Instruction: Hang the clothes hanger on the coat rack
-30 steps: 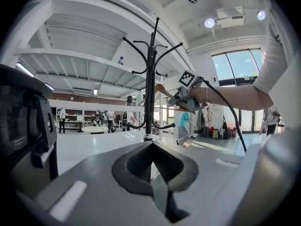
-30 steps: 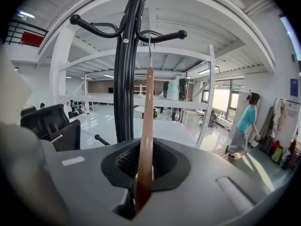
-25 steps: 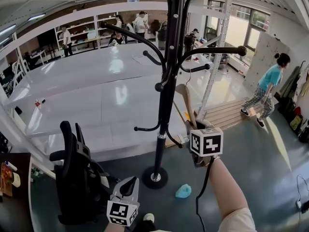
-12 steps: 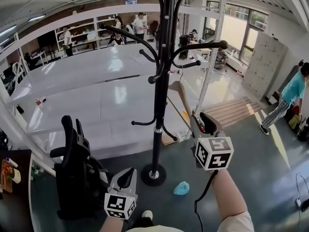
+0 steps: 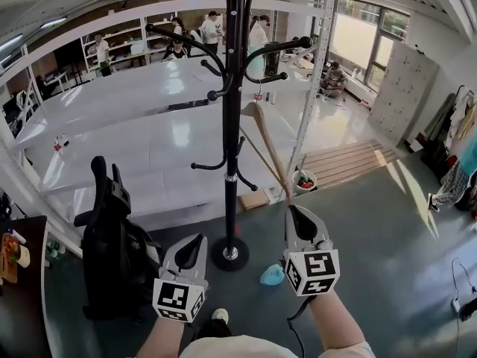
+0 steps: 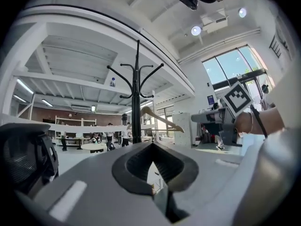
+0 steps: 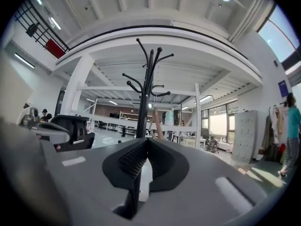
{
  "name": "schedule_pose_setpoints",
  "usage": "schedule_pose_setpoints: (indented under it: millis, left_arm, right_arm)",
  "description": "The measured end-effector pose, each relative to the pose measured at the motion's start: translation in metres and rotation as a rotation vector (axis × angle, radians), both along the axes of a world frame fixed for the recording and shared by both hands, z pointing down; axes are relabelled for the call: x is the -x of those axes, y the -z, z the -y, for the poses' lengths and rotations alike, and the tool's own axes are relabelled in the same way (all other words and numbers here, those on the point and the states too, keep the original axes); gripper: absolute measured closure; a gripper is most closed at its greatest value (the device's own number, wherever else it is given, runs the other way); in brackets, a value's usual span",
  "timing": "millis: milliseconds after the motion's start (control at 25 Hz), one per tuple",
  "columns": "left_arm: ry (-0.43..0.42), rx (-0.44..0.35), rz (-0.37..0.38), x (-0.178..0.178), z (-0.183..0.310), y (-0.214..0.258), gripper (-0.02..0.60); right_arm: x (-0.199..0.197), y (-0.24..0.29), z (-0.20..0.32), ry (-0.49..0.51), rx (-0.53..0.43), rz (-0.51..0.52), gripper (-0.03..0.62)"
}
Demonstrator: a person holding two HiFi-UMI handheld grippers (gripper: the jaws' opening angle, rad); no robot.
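The black coat rack (image 5: 231, 125) stands on its round base just ahead of me. A wooden clothes hanger (image 5: 262, 136) hangs from one of its lower arms, to the right of the pole. My right gripper (image 5: 297, 213) is shut and empty, a little below the hanger's lower end and apart from it. My left gripper (image 5: 195, 241) is shut with nothing in it, low and left of the rack's base. In the left gripper view the hanger (image 6: 160, 119) hangs beside the rack (image 6: 137, 102). In the right gripper view the rack (image 7: 146, 102) and hanger (image 7: 157, 126) lie beyond the jaws.
A black office chair (image 5: 112, 237) stands close on the left. A light blue object (image 5: 272, 276) lies on the floor by the rack's base (image 5: 229, 253). Large white tables (image 5: 149, 125) fill the space behind, and a wooden pallet (image 5: 350, 166) lies at the right. People stand at the back.
The right gripper held the hanger up at the rack, then let go and drew back and down. The hanger now hangs on the rack. The view has shifted right and back.
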State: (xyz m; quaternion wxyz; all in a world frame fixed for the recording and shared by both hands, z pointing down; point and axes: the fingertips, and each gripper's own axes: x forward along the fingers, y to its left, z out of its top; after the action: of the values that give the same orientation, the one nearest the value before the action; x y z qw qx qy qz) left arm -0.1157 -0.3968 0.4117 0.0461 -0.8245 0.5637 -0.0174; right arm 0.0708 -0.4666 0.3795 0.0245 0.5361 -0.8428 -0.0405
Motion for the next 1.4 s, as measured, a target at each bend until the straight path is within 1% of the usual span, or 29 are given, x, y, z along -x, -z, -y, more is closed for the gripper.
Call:
schedule_pose_setpoints:
  millis: [200,320,440,560,680,760,880,960,1080,1400]
  left_arm:
    - [0.02,0.0,0.004,-0.016,-0.032,0.003,0.581]
    - [0.029,0.022,0.006,-0.027,-0.051,-0.003,0.581]
    - [0.026,0.045,0.012,-0.038,-0.065,-0.012,0.581]
    - [0.027,0.054,0.01,-0.044,-0.079,-0.02,0.581]
    - [0.036,0.063,0.0,-0.044,-0.095,-0.027,0.581]
    - [0.043,0.069,-0.007,-0.042,-0.108,-0.029,0.581]
    - [0.059,0.076,-0.018,-0.038,-0.131,-0.031,0.581]
    - [0.066,0.076,-0.022,-0.034,-0.149,-0.031,0.581]
    - [0.068,0.072,-0.028,-0.026,-0.18,-0.03,0.581]
    - [0.044,0.076,-0.044,-0.017,-0.282,-0.035,0.581]
  right_arm:
    - [-0.009,-0.046,-0.046,0.042,0.076,0.022,0.568]
    - [-0.027,-0.057,-0.068,-0.006,0.065,0.041,0.568]
    - [-0.043,-0.064,-0.087,-0.049,0.045,0.038,0.568]
    - [-0.049,-0.079,-0.103,-0.053,0.075,0.045,0.568]
    - [-0.051,-0.093,-0.118,-0.054,0.107,0.043,0.568]
    - [-0.053,-0.095,-0.129,-0.068,0.112,0.042,0.568]
    - [-0.055,-0.089,-0.151,-0.088,0.084,0.045,0.568]
    - [-0.051,-0.084,-0.17,-0.084,0.063,0.042,0.568]
    - [-0.042,-0.081,-0.202,-0.077,0.056,0.035,0.568]
    - [-0.028,-0.094,-0.307,-0.073,0.105,0.031,0.568]
